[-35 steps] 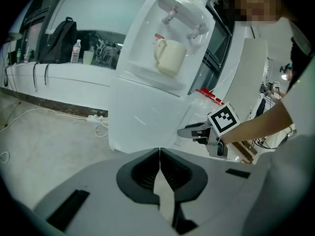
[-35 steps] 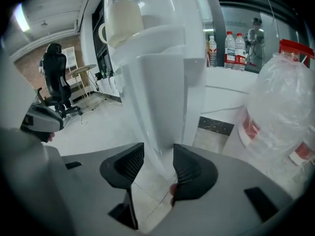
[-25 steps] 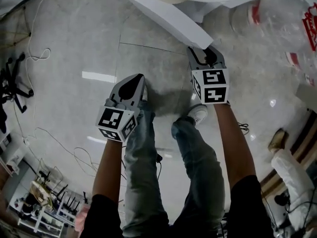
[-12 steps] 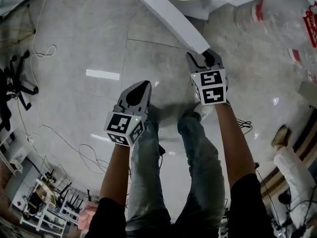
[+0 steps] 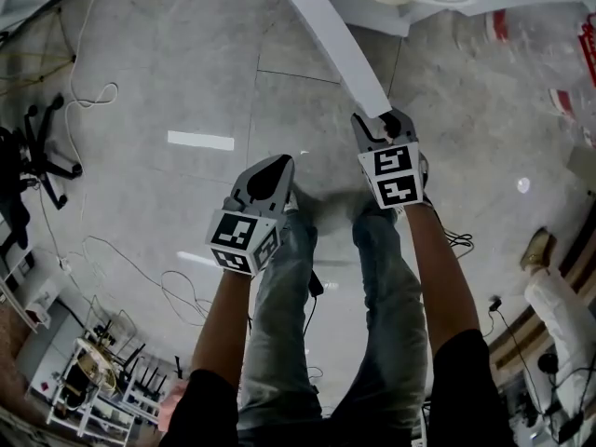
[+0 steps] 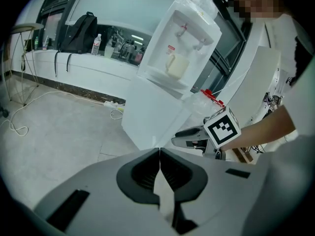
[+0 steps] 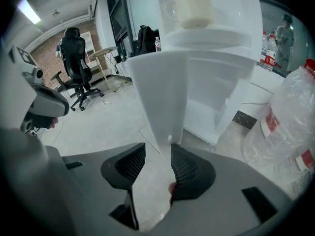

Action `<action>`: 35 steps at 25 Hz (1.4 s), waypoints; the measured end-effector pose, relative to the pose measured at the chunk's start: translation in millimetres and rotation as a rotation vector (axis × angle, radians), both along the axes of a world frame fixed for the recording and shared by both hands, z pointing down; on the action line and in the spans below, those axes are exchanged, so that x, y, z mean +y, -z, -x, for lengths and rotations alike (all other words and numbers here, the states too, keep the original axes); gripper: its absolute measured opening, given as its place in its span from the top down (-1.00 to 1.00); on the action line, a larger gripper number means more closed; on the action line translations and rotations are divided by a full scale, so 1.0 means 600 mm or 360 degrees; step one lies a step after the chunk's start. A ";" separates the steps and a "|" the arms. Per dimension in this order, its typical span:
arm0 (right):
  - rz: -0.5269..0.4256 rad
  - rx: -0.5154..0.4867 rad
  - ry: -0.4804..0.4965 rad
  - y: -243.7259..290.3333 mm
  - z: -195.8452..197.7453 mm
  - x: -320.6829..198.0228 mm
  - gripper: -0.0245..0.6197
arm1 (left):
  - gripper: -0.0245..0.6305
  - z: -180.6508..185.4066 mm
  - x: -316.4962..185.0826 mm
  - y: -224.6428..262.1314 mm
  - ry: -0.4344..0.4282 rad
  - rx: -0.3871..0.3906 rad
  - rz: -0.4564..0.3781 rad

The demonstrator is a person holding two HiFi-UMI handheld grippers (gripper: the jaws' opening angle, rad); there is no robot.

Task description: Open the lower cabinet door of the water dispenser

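Observation:
The white water dispenser stands ahead with a cream mug in its tap bay. Its lower cabinet door is swung out towards me. My right gripper sits at the door's free end. It is shut on that edge, and its jaws have just been closing a little with the edge between them. My left gripper hangs beside it over the floor, shut and holding nothing. It stays apart from the door.
Large clear water bottles lie to the right of the dispenser. A black office chair and loose cables are on the floor to the left. My legs stand below the grippers.
The door's free end and the right gripper on it have come closer to me, so the door stands further open. The left gripper has drifted right, still shut.

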State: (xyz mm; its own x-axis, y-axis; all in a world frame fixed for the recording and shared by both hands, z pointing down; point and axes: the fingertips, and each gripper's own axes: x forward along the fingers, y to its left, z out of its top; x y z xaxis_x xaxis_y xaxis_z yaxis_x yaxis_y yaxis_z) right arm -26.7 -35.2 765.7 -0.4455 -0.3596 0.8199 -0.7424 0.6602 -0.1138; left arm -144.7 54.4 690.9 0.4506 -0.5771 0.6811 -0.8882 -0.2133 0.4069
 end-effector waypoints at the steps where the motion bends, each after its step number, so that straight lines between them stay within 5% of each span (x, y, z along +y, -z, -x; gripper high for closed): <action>1: 0.0008 0.0000 0.0007 0.000 0.008 0.006 0.37 | 0.87 0.005 0.004 -0.001 -0.0006 0.0002 0.0004; 13: 0.0072 -0.0003 0.0331 -0.006 0.143 0.088 0.45 | 0.87 0.097 0.033 0.006 -0.0008 0.0006 0.0016; 35: 0.0208 -0.0015 0.0640 -0.024 0.326 0.152 0.47 | 0.87 0.243 0.082 0.001 0.0144 0.0006 0.0060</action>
State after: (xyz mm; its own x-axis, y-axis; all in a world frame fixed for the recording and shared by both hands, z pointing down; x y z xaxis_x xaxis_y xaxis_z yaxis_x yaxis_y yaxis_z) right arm -222.1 56.1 780.2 -0.5370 -0.0486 0.8422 -0.4268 0.8768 -0.2216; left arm -290.8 103.8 690.3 0.4003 -0.5895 0.7016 -0.9016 -0.1164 0.4166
